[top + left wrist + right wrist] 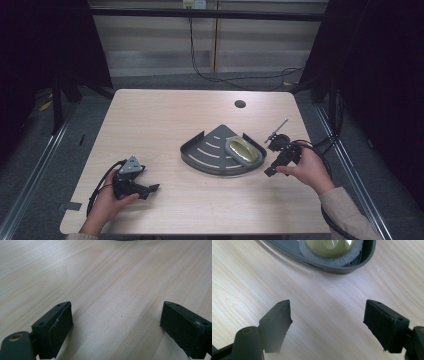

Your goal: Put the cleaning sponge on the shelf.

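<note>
At the left of the high view, the person's left hand [107,200] is resting on the pale wood-grain table [165,115] near its front edge, gripping the left gripper [150,189], a black two-jaw tool with a grey three-cornered plate on top. Its jaws are pointing to the right across the tabletop. In the left gripper view, the left gripper [117,322] is standing with its jaws wide apart, with bare wood lying between them and nothing being held.

Near the middle of the table, a dark grey fan-shaped plastic corner tray [205,150] with slotted ribs is lying flat. Inside its right-hand part, an oval olive-green glossy piece [244,150] is sitting on a paler grey rim, close to the tray's wall.

Just to the right of the tray, the right gripper [272,160] is being held in the person's right hand [307,170], whose beige sleeve [347,212] is coming in from the lower right; a black cable is trailing from it. The tool is near the tray's right end but apart from it. In the right gripper view, the right gripper [328,320] is likewise holding its jaws wide, with empty tabletop between them, while the tray's curved wall [329,266] and the green oval piece [329,246] are lying just ahead of the jaw tips, untouched.
</note>
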`<state>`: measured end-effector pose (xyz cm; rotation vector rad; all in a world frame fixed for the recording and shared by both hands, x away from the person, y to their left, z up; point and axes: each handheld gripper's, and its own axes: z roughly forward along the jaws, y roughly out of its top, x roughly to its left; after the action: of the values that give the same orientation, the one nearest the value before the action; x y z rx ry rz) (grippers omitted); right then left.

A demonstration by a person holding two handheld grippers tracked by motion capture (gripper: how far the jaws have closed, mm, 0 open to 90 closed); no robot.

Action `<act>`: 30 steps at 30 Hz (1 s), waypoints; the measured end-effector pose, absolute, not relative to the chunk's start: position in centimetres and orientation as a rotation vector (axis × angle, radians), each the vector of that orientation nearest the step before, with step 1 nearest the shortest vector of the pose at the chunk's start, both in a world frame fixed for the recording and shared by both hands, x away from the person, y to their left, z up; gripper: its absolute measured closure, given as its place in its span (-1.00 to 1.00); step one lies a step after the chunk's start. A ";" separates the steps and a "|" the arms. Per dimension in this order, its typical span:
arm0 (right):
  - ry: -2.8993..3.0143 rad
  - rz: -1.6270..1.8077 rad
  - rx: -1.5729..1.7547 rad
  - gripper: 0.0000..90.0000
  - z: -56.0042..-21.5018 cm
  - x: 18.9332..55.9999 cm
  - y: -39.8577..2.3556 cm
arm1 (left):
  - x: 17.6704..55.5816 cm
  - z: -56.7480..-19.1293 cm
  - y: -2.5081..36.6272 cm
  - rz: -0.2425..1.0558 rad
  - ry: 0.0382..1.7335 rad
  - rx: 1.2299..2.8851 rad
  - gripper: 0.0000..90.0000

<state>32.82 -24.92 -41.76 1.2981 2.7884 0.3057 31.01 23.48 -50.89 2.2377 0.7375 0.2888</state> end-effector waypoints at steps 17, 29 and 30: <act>2.771 0.353 1.344 -0.52 -43.3 31.4 -27.3 | 31.0 -50.9 23.5 0.289 0.739 2.238 -0.77; 2.742 0.379 1.370 -0.52 -43.8 30.2 -28.8 | 31.0 -50.9 23.5 0.289 0.739 2.237 -0.77; 2.743 0.371 1.378 -0.53 -43.9 30.1 -28.8 | 31.0 -50.9 23.5 0.289 0.738 2.237 -0.77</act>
<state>30.06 -28.84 -43.88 1.3778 2.7429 0.3710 31.01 23.48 -50.89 2.2372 0.7376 0.2891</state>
